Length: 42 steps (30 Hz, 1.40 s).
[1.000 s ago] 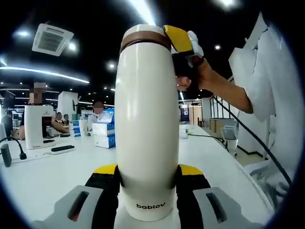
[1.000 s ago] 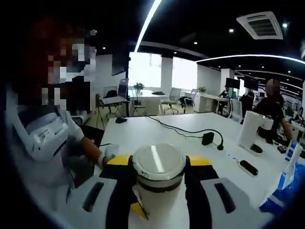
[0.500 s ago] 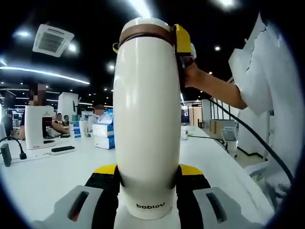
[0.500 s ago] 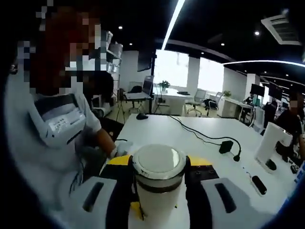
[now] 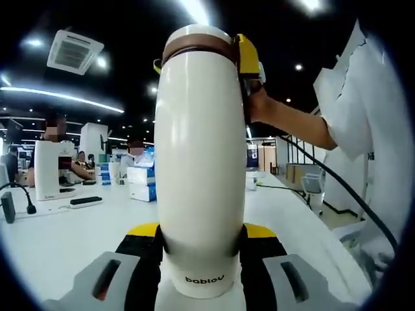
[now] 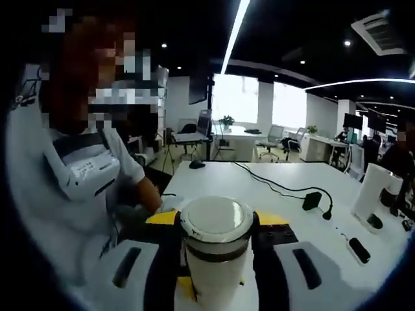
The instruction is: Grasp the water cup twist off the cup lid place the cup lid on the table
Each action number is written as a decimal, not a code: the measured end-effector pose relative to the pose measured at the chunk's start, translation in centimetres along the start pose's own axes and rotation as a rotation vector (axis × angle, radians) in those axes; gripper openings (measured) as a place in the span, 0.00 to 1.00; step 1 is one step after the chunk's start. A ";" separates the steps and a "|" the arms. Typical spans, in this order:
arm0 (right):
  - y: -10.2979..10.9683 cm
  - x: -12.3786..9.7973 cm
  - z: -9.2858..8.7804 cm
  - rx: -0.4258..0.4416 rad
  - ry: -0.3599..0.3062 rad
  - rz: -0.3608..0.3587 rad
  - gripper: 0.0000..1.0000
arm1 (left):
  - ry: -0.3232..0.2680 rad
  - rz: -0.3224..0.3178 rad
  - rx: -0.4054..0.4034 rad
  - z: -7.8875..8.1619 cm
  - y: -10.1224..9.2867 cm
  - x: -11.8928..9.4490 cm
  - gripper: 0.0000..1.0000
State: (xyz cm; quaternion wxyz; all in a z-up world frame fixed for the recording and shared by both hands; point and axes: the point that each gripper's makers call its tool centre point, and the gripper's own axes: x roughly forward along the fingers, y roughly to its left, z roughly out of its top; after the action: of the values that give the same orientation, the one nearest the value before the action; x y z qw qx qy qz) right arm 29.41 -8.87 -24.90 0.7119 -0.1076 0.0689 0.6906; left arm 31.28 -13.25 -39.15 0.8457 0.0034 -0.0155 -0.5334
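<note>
Right view swung slightly | both tools clamp water cup [image 5: 200,162], lid [image 6: 216,223] | white table [image 5: 58,240], office

A long white table [image 5: 71,240] carries everything here. In the left gripper view, a white machine [image 5: 50,170], a dark remote [image 5: 85,201], stacked boxes [image 5: 142,183] and a small black stand with a cable [image 5: 8,207] lie on it. In the right gripper view, a black cable [image 6: 275,186] runs across the table to an adapter [image 6: 312,200].
</note>
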 end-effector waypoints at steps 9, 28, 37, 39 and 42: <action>-0.8 -0.6 -0.3 0.041 -0.034 0.002 0.45 | 0.002 -0.004 -0.004 -0.1 -0.1 0.2 0.48; 0.0 -3.1 -0.6 0.084 -0.009 -0.409 0.64 | -0.001 -0.009 0.018 -0.1 -0.6 0.1 0.48; 1.7 -5.3 -0.9 0.189 -0.071 -0.768 0.77 | -0.001 -0.006 0.019 -0.2 -0.3 0.2 0.48; 2.8 -4.5 -1.1 0.228 -0.115 -0.796 0.78 | -0.001 -0.006 0.019 -0.2 -0.2 0.2 0.48; 4.4 -3.3 -1.5 0.237 -0.136 -0.806 0.76 | -0.002 -0.006 0.018 -0.2 -0.2 0.2 0.48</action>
State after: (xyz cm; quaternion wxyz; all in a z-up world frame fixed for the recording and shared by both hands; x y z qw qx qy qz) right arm 24.94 -12.29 -25.80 0.9353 0.0026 0.0531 0.3499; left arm 31.22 -13.52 -39.30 0.8439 0.0107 -0.0211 -0.5359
